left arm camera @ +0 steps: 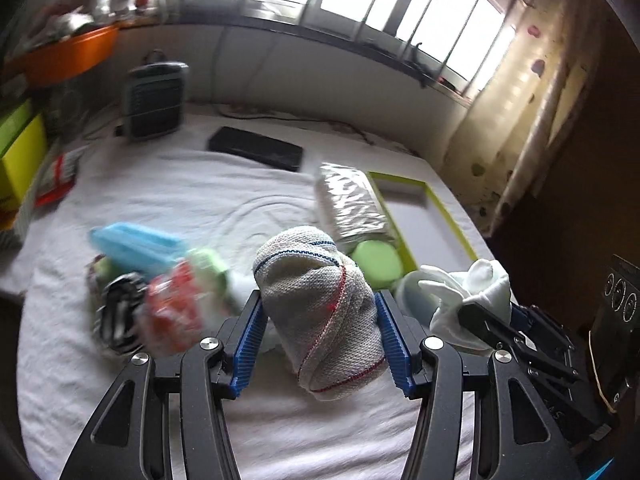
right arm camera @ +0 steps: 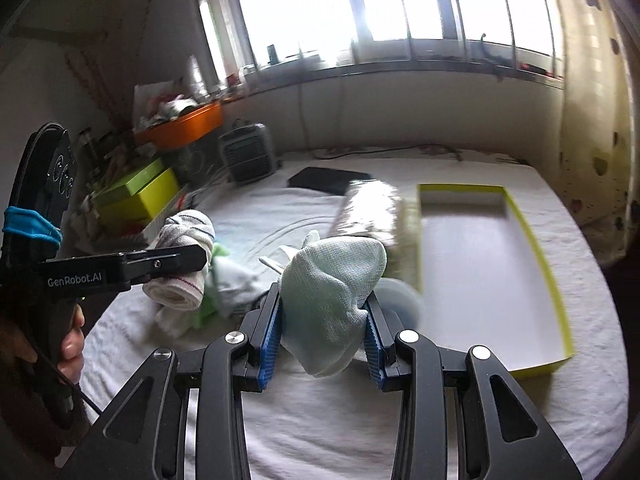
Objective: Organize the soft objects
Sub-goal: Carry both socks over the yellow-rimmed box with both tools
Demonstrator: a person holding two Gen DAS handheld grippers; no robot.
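My left gripper (left arm camera: 318,300) is shut on a rolled grey-white cloth (left arm camera: 320,308) with red and blue stitching, held above the white-covered table (left arm camera: 160,200). That same cloth roll (right arm camera: 180,264) shows at the left of the right wrist view, between the left gripper's fingers (right arm camera: 176,258). A pale mint rolled sock (right arm camera: 336,300) is held in my right gripper (right arm camera: 324,300), which is shut on it; the sock (left arm camera: 476,292) also appears at the right of the left wrist view. The yellow-green rimmed tray (right arm camera: 532,240) lies flat to the right, white inside.
A pile of soft items (left arm camera: 152,280) lies at the left, blurred. A silvery wrapped bundle (left arm camera: 352,204) and a green disc (left arm camera: 378,264) rest beside the tray (left arm camera: 436,208). Farther back stand a black slab (left arm camera: 256,152), a small heater (left arm camera: 154,96) and green boxes (right arm camera: 136,196).
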